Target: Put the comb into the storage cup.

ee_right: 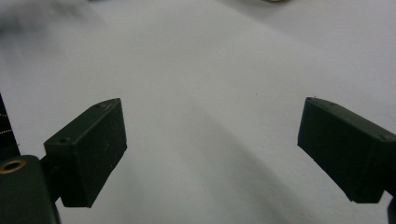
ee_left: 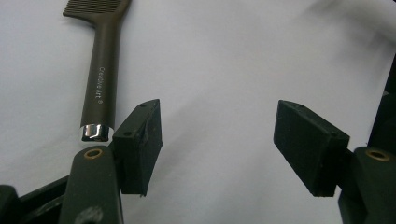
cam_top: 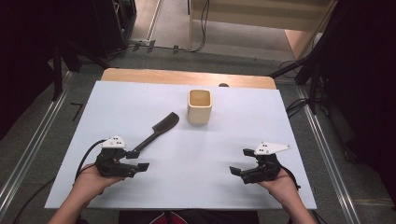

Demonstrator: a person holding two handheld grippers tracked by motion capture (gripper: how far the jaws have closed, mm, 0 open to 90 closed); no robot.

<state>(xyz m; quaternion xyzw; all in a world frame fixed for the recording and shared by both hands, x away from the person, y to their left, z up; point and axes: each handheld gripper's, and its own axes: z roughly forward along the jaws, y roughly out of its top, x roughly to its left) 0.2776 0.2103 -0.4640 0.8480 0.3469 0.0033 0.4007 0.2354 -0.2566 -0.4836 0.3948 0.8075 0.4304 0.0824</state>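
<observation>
A dark comb (cam_top: 158, 132) with a long handle lies slantwise on the white table (cam_top: 201, 186), left of centre. A cream square cup (cam_top: 200, 106) stands upright farther back, near the middle. My left gripper (cam_top: 138, 160) rests at the front left, open and empty, its jaws pointing right, with the comb's handle end just beside its far jaw. In the left gripper view the comb (ee_left: 102, 79) ends at a shiny tip just off the left pad (ee_left: 138, 140); I cannot tell whether they touch. My right gripper (cam_top: 241, 161) sits at the front right, open and empty, jaws pointing left.
A wooden strip (cam_top: 187, 77) runs along the table's far edge. Metal rails (cam_top: 28, 149) flank the table on the floor, and cables trail at the back. Bare white surface lies between the two grippers.
</observation>
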